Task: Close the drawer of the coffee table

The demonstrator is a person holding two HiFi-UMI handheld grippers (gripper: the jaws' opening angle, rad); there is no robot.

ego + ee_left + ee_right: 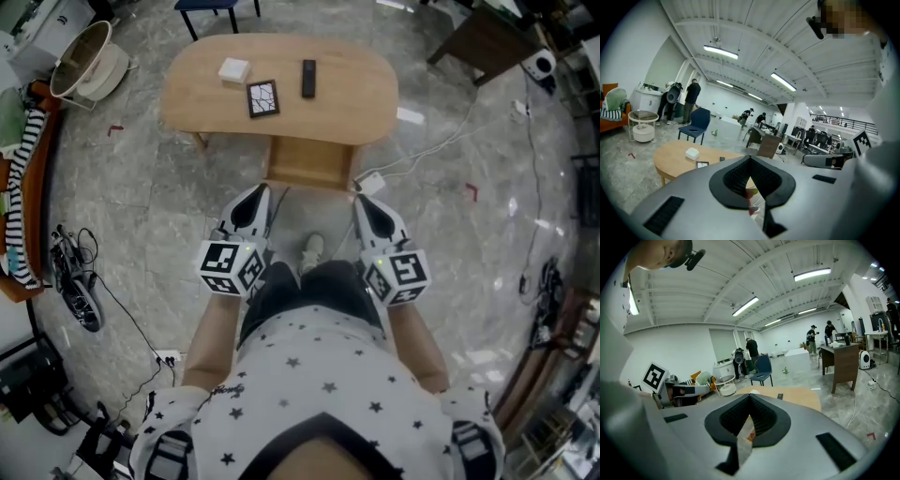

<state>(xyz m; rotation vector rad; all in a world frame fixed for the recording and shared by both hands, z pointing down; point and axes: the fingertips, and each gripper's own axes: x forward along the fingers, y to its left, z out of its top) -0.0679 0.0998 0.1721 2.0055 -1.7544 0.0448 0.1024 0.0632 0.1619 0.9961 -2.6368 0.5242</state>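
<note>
- Tools: two, one in each hand. The left tool [260, 194] and the right tool [365, 201] each carry one marker cube.
- Left tool [750, 160]: jaws clenched together, nothing gripped between them.
- Right tool [749, 397]: jaws clenched together too, also empty.
- Counter [361, 98]: one, an oval wooden coffee table straight ahead of the person.
- Drawer [309, 162]: one, pulled out of the counter's near edge towards the person. A tool tip sits near each front corner; I cannot tell whether either touches it.
- Items on the counter: three, well apart from the drawer. They are one white box [233, 69], one black-framed tile [262, 98] and one black remote [308, 78].
- One blue chair [696, 124] stands beyond the counter.
</note>
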